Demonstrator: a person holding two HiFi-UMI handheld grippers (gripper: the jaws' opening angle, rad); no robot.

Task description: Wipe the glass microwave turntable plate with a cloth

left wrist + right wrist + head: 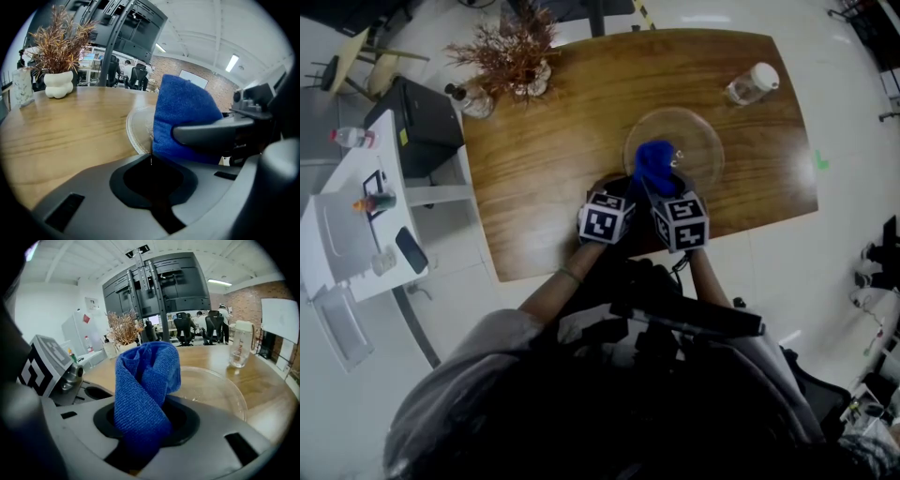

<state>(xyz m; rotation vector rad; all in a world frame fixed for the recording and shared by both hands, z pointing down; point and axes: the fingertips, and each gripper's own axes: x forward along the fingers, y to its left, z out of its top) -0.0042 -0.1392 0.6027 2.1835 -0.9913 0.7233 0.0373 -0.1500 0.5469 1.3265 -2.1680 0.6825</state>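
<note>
1. Nearest the head view, the person (pixel 581 412) fills the bottom edge, with both forearms reaching forward to the brown wooden desk (pixel 544 187).
2. Far left, off the desk, stands a white side table (pixel 337 234), with a black box (pixel 427 117) just behind it.
3. At the desk's far left corner sits a bunch of dried brown twigs in a white vase (pixel 520 56).
4. The left gripper (pixel 151 159) has its jaws pressed together on the near rim of the round clear glass turntable plate (pixel 698 141).
5. The right gripper (pixel 143 427), just beside it, pinches a twisted blue cloth (pixel 145 385) that stands up over the plate's near part.
6. The plate lies on the desk, right of centre.
7. A clear bottle with a white cap (pixel 752 84) lies near the far right corner, apart from the plate.
</note>
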